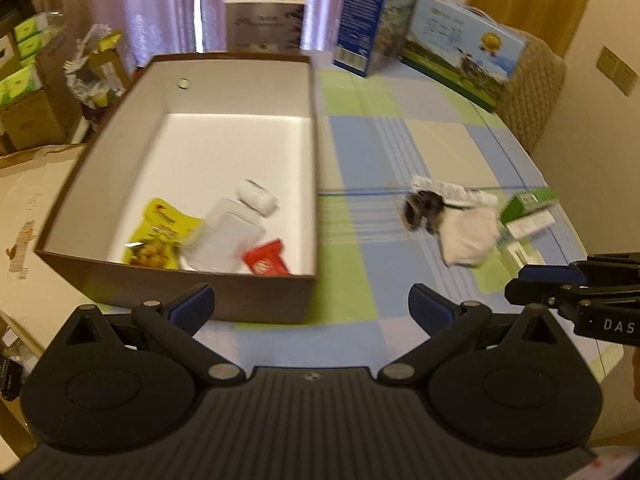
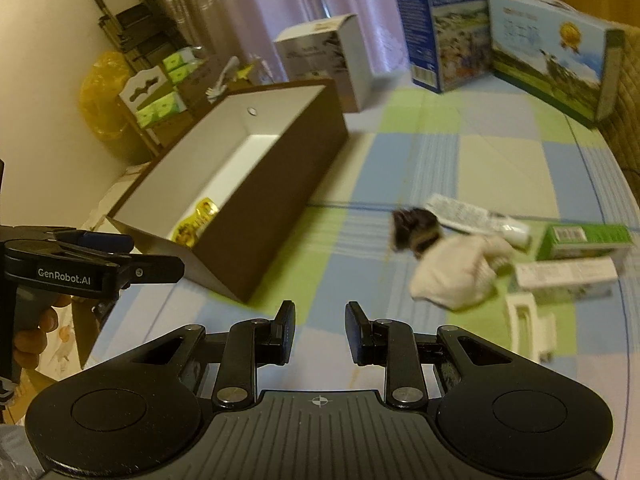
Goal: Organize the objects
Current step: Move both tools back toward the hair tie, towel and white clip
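Observation:
A brown box (image 1: 311,128) with a white inside stands on the checked tablecloth (image 1: 400,140). It holds a yellow snack packet (image 1: 156,232), a white bottle (image 1: 236,228) and a red packet (image 1: 266,258). To its right lie a white plush toy with a dark head (image 1: 464,232) (image 2: 452,276), a green carton (image 2: 584,240), a white carton (image 2: 568,276) and a printed white tube (image 2: 468,212). My left gripper (image 1: 312,306) hovers open and empty in front of the box. My right gripper (image 2: 320,328) is shut on nothing, short of the plush toy.
Two blue milk cartons (image 1: 372,12) (image 1: 464,48) and a grey-white carton (image 1: 264,20) stand along the table's far edge. A white plastic piece (image 2: 528,328) lies near the cartons. A padded chair (image 1: 536,80) is at the right; cardboard boxes (image 1: 32,116) are stacked off the table's left.

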